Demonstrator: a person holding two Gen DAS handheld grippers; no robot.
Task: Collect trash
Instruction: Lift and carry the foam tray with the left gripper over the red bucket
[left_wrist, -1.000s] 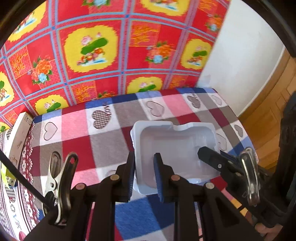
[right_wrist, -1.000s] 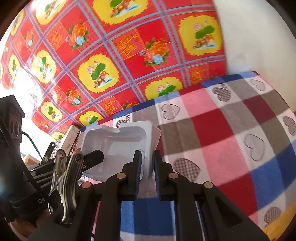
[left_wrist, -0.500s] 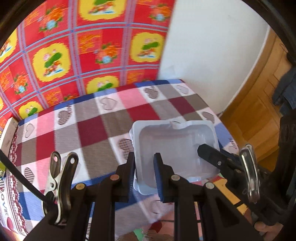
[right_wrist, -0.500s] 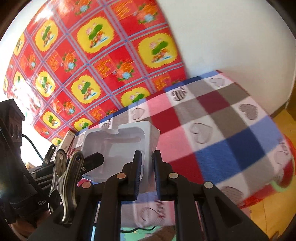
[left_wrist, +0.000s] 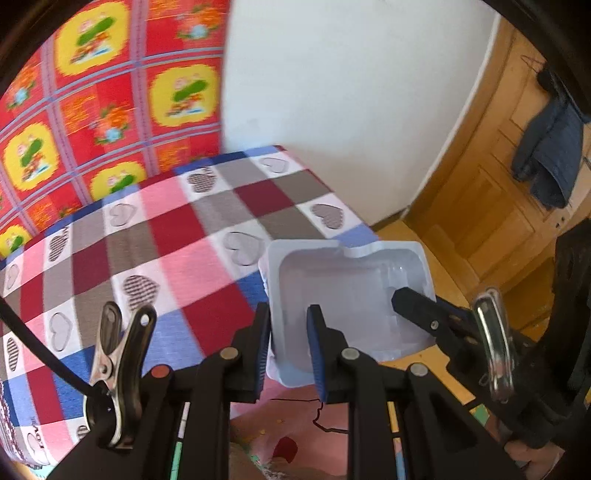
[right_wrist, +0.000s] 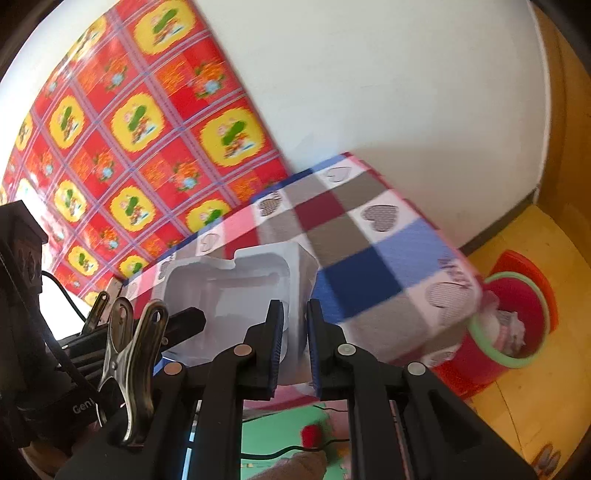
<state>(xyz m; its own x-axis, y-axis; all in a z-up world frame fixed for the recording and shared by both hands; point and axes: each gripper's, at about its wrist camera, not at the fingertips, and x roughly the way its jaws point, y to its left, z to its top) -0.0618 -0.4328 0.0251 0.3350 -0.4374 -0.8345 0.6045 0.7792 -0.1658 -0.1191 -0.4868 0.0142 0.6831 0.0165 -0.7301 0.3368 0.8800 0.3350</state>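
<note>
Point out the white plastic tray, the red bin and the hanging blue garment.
white plastic tray (left_wrist: 351, 291): left wrist view, inner floor.
red bin (right_wrist: 517, 314): right wrist view, inside wall below the green rim.
blue garment (left_wrist: 550, 147): left wrist view, middle of the cloth.

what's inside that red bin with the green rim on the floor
Inside the red bin, crumpled white and pinkish trash shows near the top. Whatever lies beneath it is covered, and the checkered tablecloth hides the bin's left side.

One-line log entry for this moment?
left gripper: shut on white tray | right gripper: shut on white tray | red bin: beside table, floor
</note>
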